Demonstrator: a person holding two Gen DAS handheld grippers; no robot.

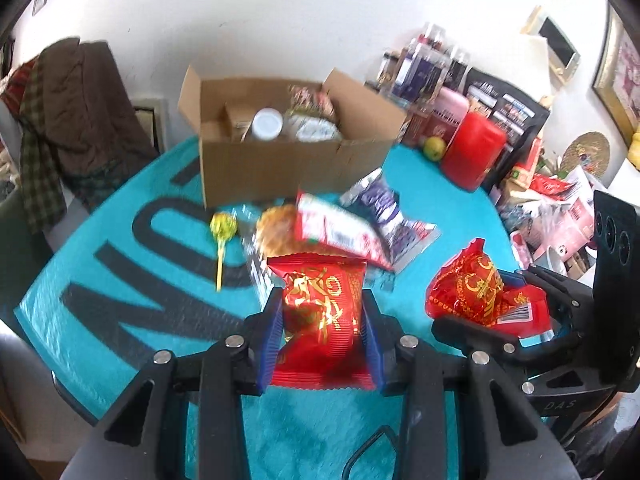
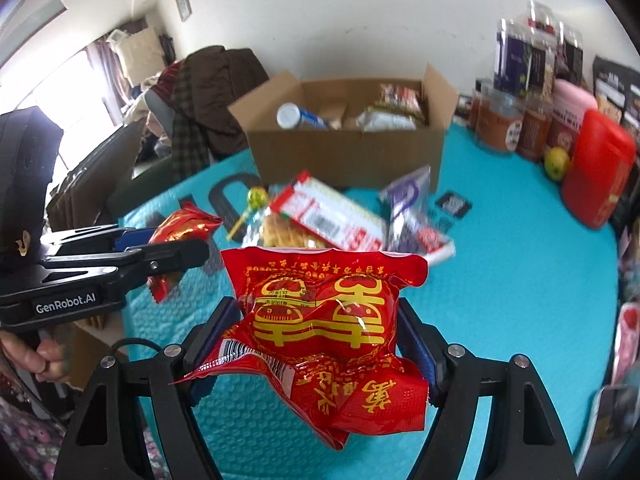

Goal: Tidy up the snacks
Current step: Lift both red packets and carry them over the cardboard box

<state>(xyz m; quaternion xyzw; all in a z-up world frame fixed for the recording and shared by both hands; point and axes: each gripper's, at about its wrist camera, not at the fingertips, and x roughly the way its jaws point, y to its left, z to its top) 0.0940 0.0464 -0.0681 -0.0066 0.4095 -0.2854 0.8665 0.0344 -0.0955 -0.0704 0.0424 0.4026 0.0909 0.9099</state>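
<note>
You hold two tools, each clamped on a red snack packet. Your left tool (image 1: 322, 328) grips a red packet (image 1: 324, 320) at lower centre of its view, long axis running up the frame. Your right tool (image 2: 316, 340) pinches a second, wider red packet (image 2: 328, 332) (crumpled, barcode at its lower left). The open cardboard box (image 1: 280, 160), already holding snacks, sits straight ahead, upper centre in both views, beyond loose snacks on the teal tabletop (image 1: 132, 272). Neither tool looks clearly nearer the box.
</note>
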